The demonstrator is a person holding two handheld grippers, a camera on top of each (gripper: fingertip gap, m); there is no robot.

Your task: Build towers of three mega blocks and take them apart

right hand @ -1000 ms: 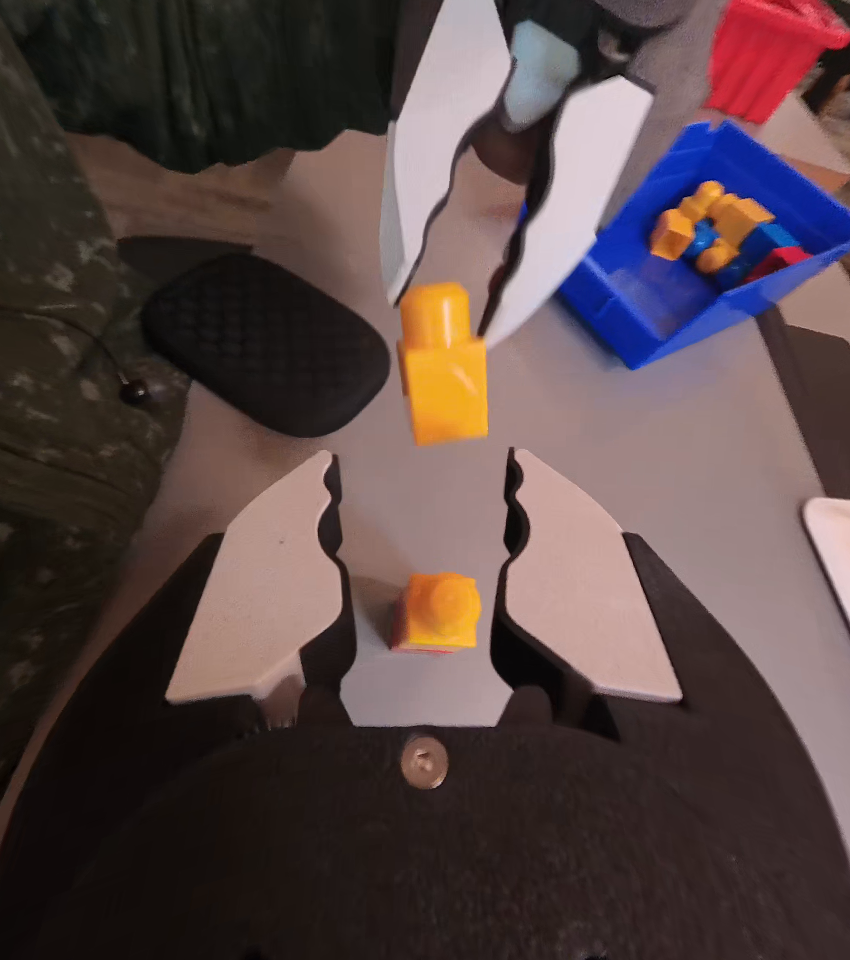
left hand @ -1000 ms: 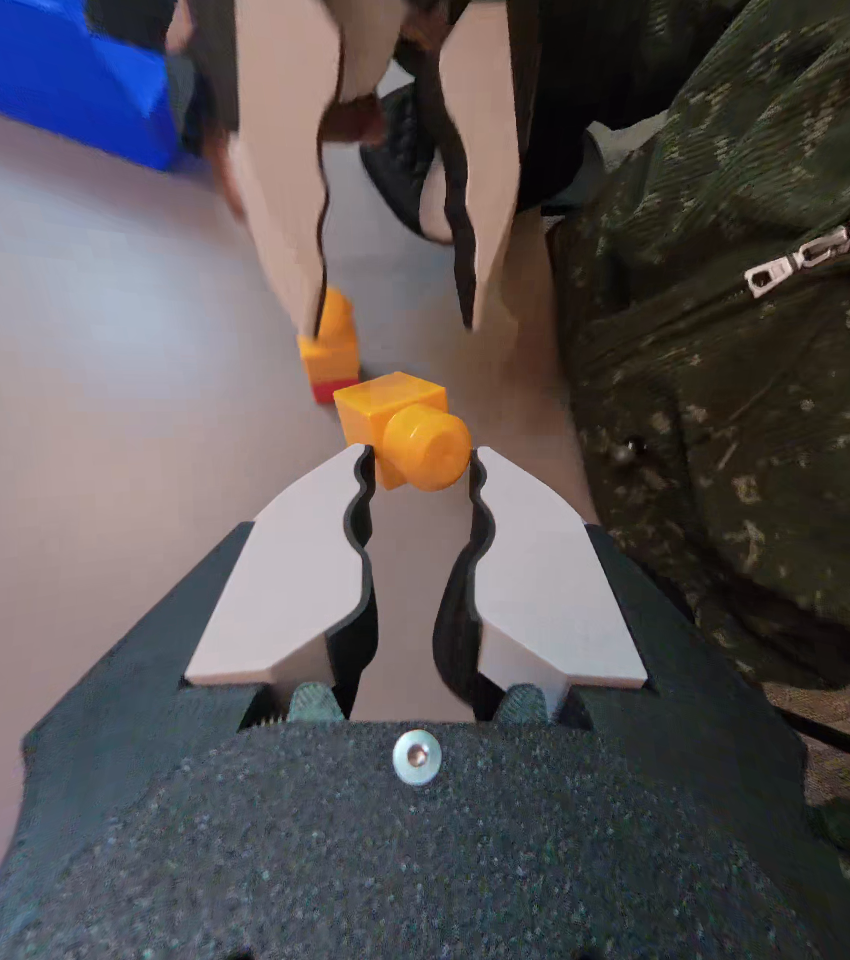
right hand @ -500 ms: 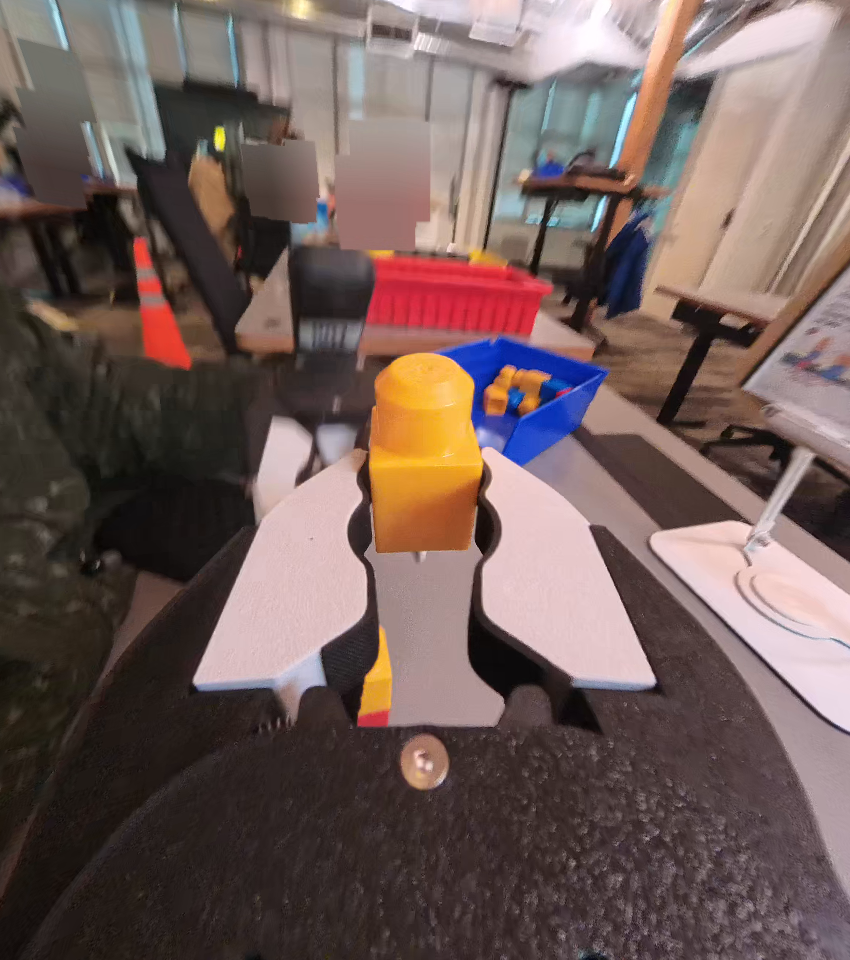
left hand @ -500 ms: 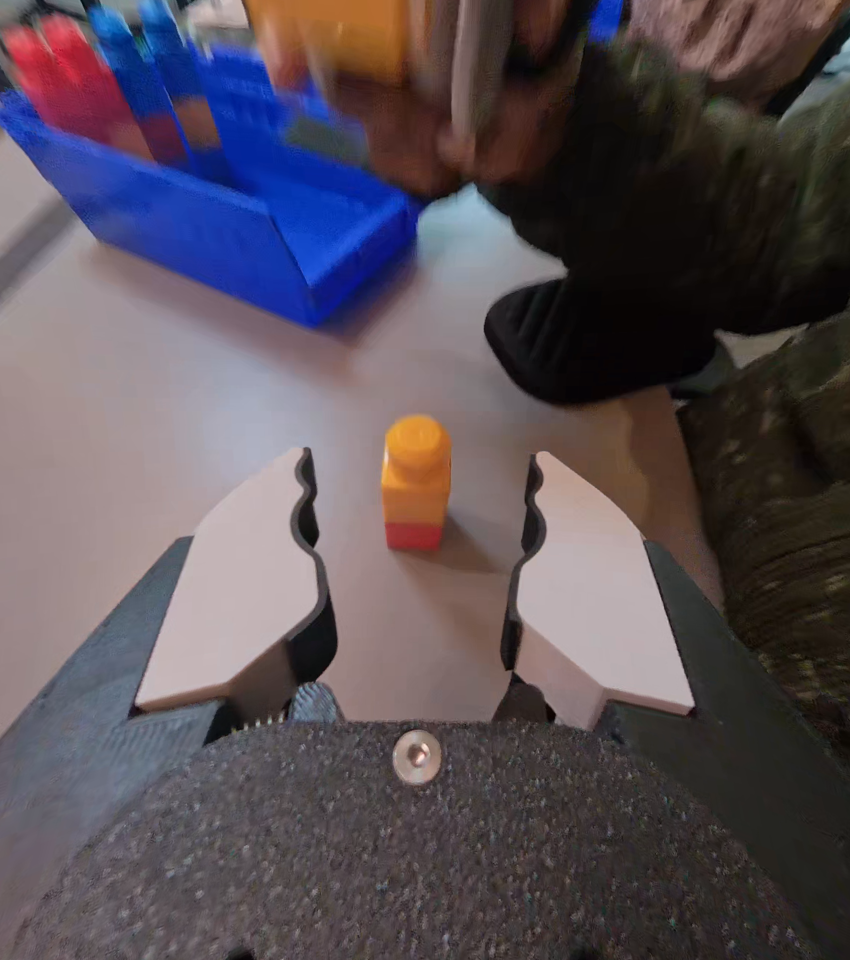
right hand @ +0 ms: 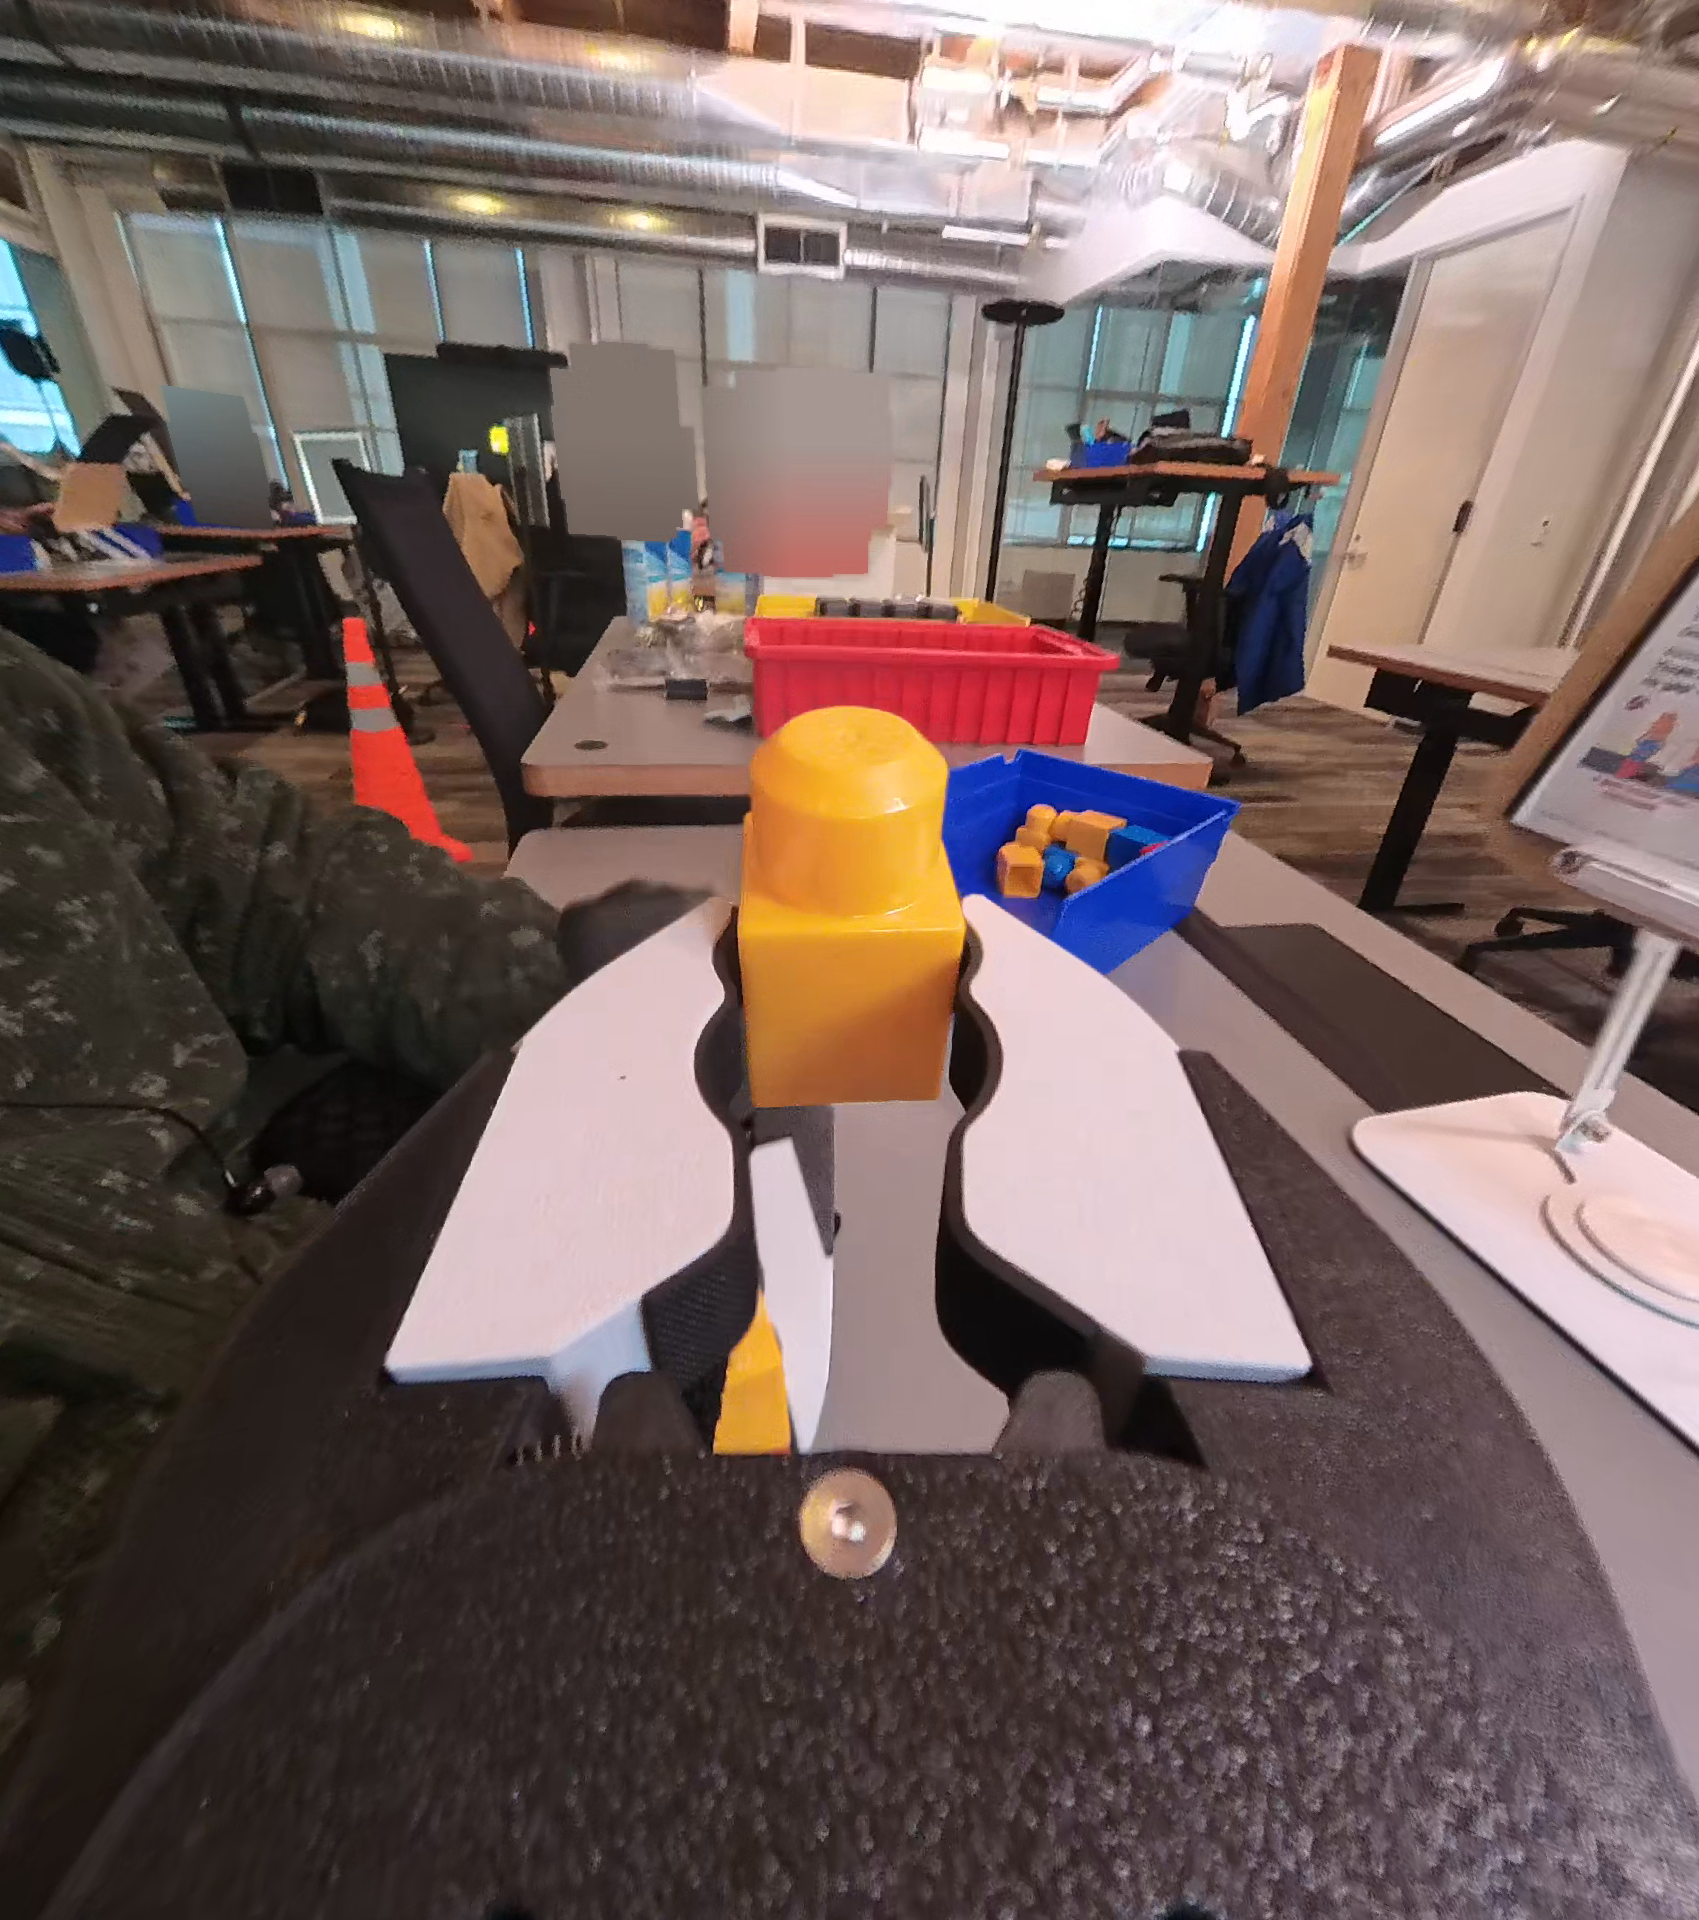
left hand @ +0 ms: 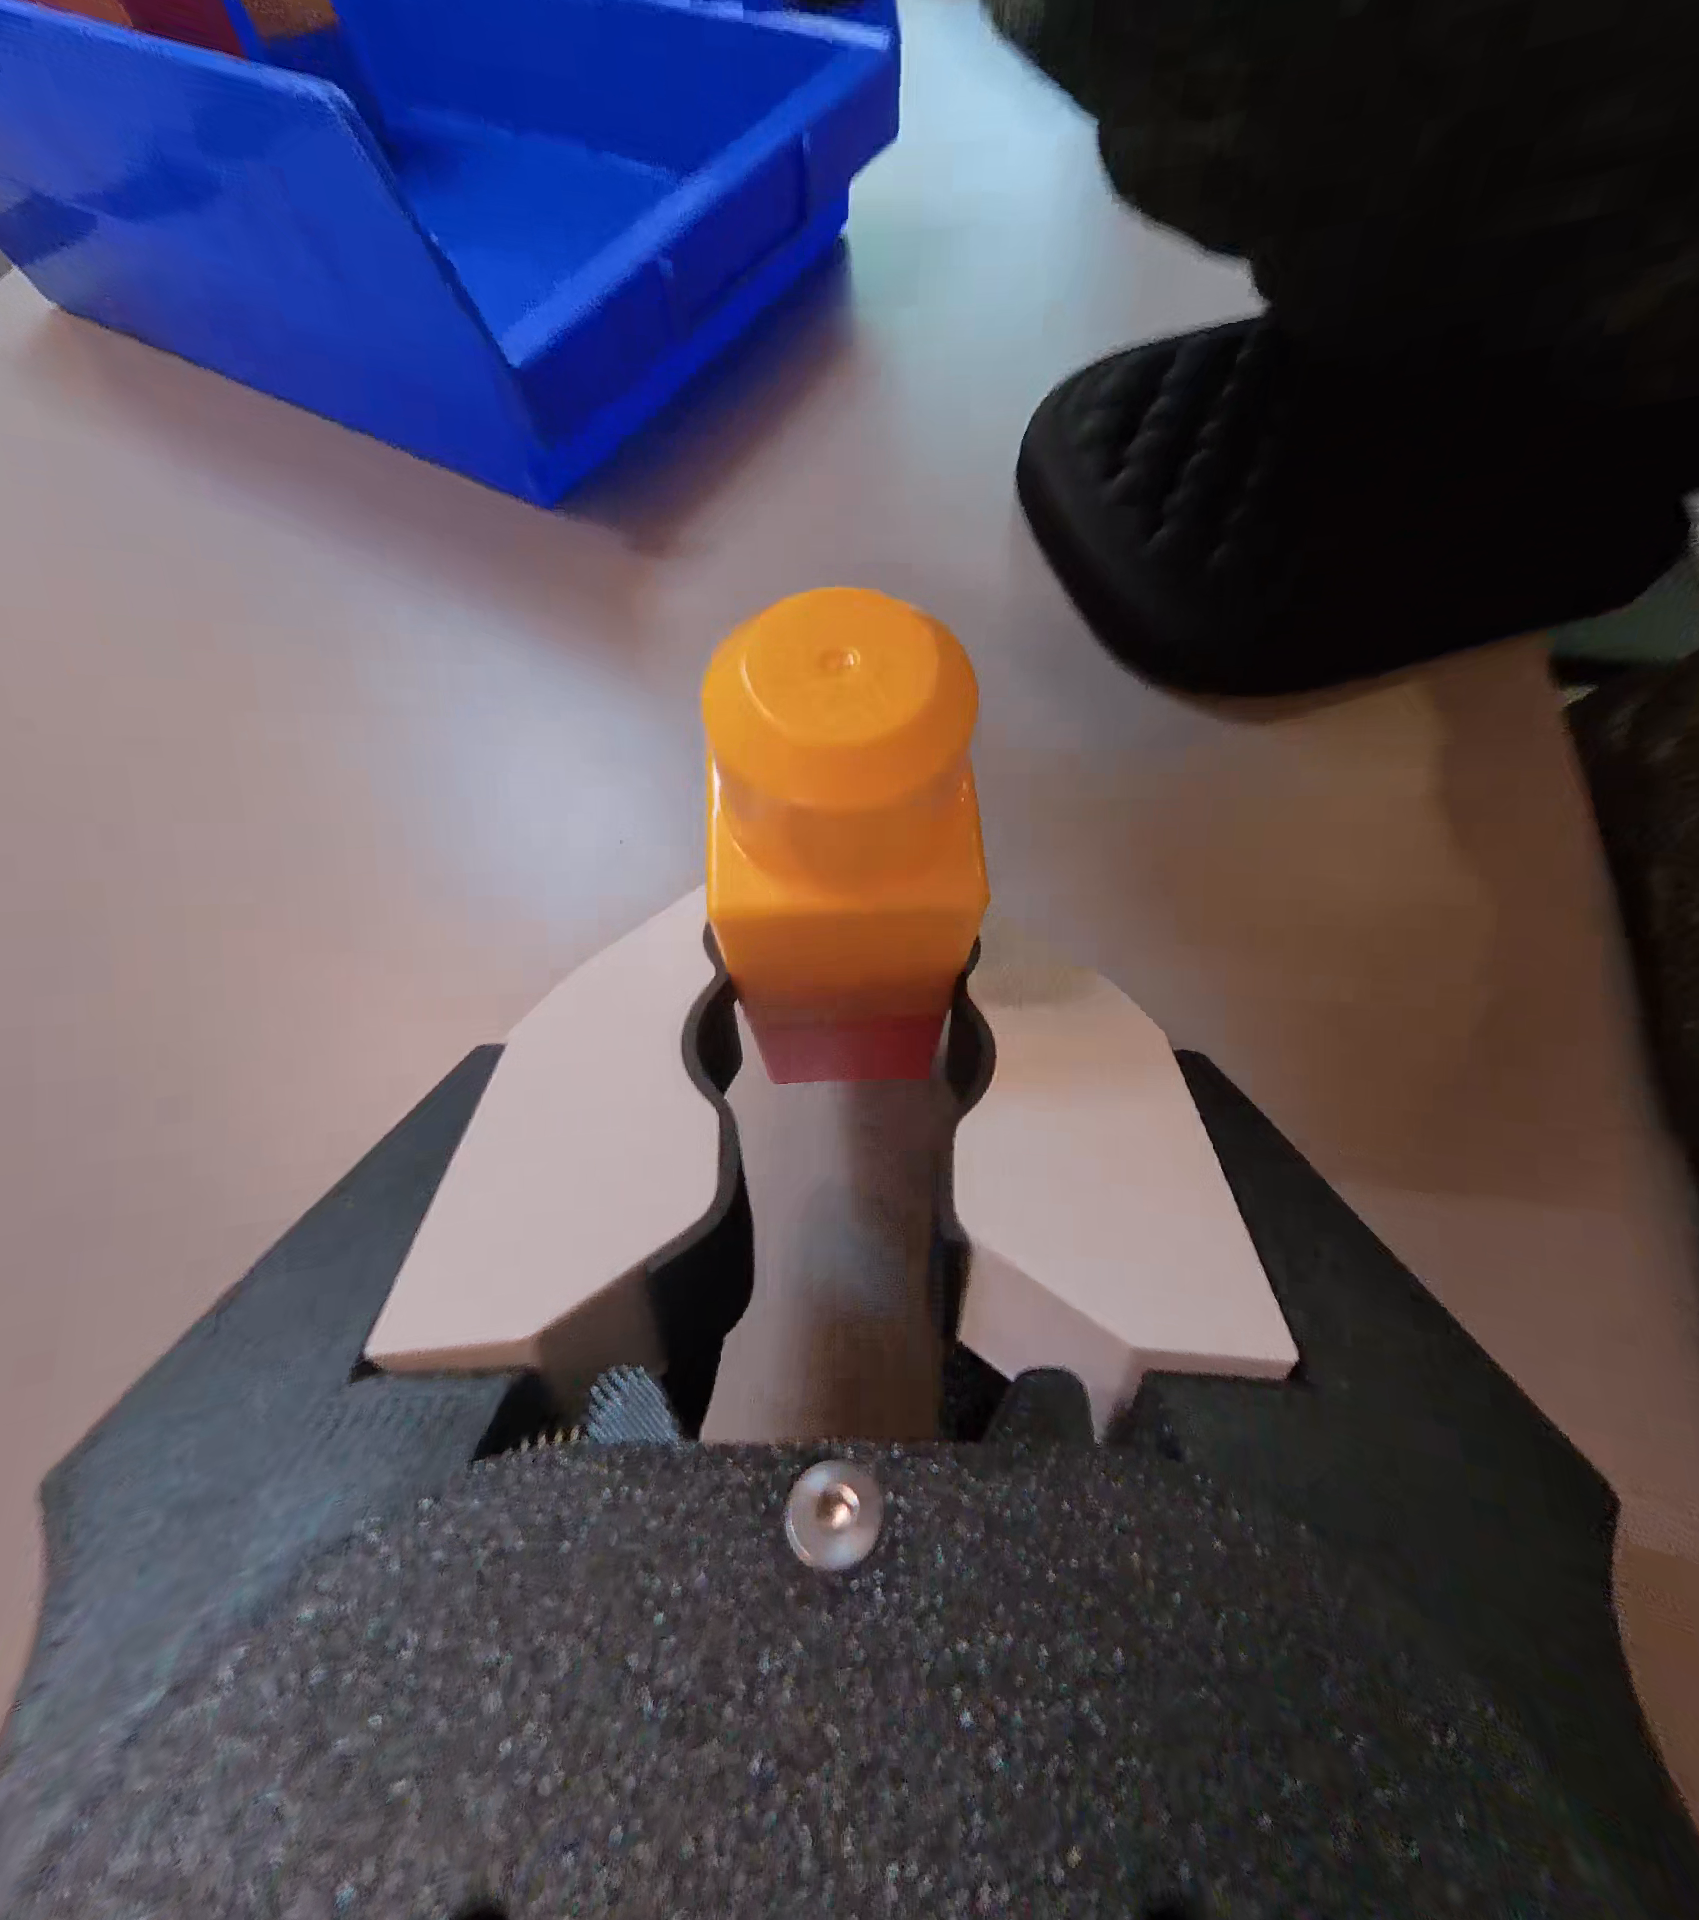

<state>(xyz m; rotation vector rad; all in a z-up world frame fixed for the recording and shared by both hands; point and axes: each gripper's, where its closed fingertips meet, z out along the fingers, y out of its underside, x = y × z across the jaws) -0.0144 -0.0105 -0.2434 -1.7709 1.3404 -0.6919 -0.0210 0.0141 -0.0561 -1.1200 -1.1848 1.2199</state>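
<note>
A two-block stack (left hand: 845, 914) stands upright on the grey worktop (left hand: 253, 831): an orange mega block with a round stud on top, seated on a red block (left hand: 847, 1047) of which only a low band shows. The left hand-held gripper (left hand: 845, 997) is clenched on this stack, its white fingers (left hand: 596, 1143) pressing both sides near the seam between orange and red, the stud rising clear above the fingertips. Toward the far edge of the worktop sits a blue bin (left hand: 325, 239), and a black padded rest (left hand: 1323, 499) lies near the right edge.

The right hand-held gripper (right hand: 850, 997) is closed on a single orange block (right hand: 850, 935), glossy, square-bodied with one round stud, held upright and raised above the worktop. Its fingertips clamp the block's lower sides. Through the gap between the fingers a white finger of the left hand-held gripper and an orange sliver of the stack show below. The blue bin (right hand: 1136, 914), holding loose orange and blue blocks (right hand: 1063, 857), lies beyond.
</note>
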